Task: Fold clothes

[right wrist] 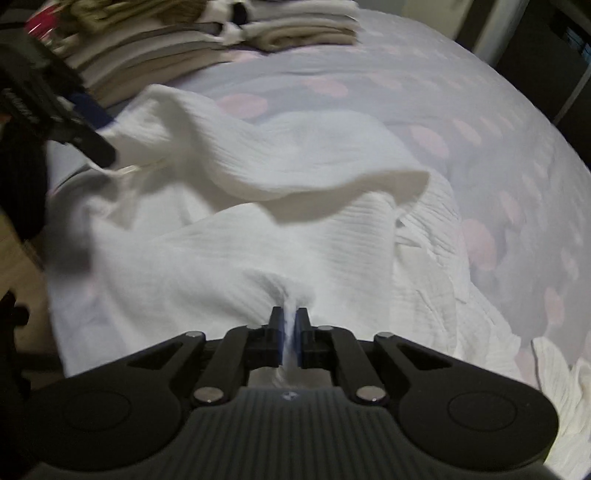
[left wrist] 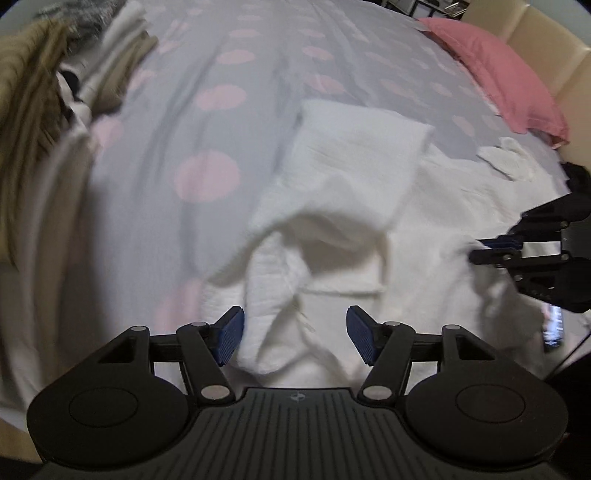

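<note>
A white ribbed garment lies spread on the bed, with one flap lifted and curling over its middle. My left gripper is open, its blue pads wide apart on either side of a bunched fold without pinching it. In the right wrist view the left gripper sits at the flap's left corner. My right gripper is shut on a pinched ridge of the garment's near edge. The left wrist view shows the right gripper at the far right, its tips on the cloth.
The bedspread is grey with pink dots. A stack of folded beige and white clothes lies along its edge. A pink pillow rests against a beige headboard. A small white piece of clothing lies beside the garment.
</note>
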